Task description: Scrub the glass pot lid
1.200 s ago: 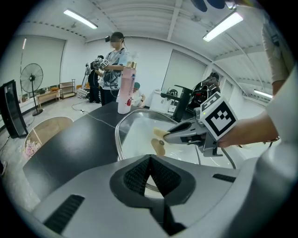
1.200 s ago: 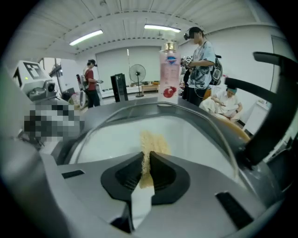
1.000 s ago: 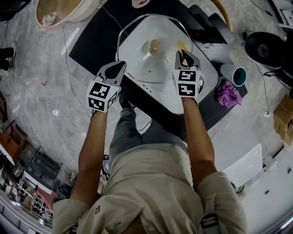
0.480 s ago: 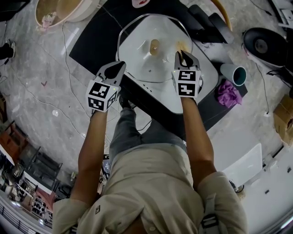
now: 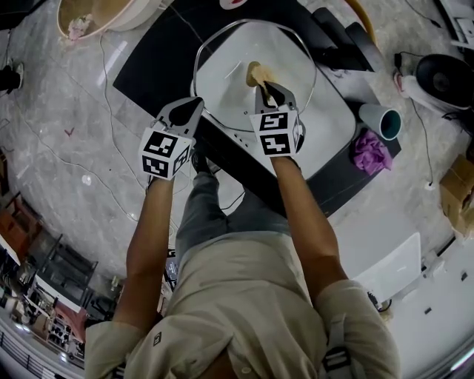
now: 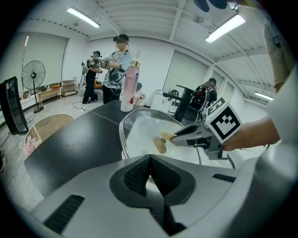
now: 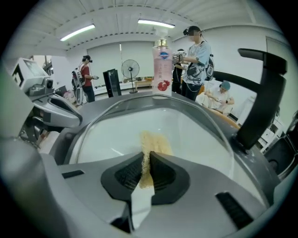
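Note:
The glass pot lid with its metal rim lies tilted over the white sink. A tan knob shows through its middle. My left gripper is shut at the lid's near left rim, which runs in behind its closed jaws. My right gripper is shut on a tan scrub sponge. It presses the sponge onto the glass at the lid's centre. The left gripper view shows the right gripper reaching the knob from the right.
A pink bottle stands behind the sink, and a black faucet rises at the right. A teal cup and a purple cloth lie right of the sink. A beige tub sits on the floor. People stand in the background.
My right gripper has moved left with the sponge, from the lid's right side to its centre. The left gripper has stayed at the rim.

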The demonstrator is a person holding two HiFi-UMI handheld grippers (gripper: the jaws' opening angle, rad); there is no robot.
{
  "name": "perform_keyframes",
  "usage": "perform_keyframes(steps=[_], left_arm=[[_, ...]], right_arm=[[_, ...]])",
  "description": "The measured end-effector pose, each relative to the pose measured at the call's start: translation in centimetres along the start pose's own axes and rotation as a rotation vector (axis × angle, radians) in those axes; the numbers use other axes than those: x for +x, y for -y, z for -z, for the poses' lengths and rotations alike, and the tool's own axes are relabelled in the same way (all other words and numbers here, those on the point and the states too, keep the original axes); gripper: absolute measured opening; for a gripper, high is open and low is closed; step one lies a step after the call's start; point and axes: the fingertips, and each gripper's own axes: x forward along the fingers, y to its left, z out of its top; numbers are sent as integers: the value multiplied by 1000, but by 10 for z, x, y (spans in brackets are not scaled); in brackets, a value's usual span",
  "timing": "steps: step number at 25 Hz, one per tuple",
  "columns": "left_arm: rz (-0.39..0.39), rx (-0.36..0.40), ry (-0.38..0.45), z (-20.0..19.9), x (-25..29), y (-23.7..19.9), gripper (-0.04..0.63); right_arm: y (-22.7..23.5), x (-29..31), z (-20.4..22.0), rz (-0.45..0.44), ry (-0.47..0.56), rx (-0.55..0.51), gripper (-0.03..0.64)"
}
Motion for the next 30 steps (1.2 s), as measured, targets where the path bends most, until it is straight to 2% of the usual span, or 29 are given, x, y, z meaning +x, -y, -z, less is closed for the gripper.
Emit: perform_keyframes(steps=[6,9,22,30], left_arm=[[-22,-3,5,2,-8,-5,15],[-30,-6,10,1,-10,-9,15],[-20,0,7,0,-3,-4,15],[-12,12,-4,-2,2,-1,15]], right_arm=[[-98,13,-22,-197,21,-79,41],[-122,14,-28,-239,29,-85,41],[-120,8,-17,-247,20,-92,41],[-67,-6,18,-167,-28,-55,41]])
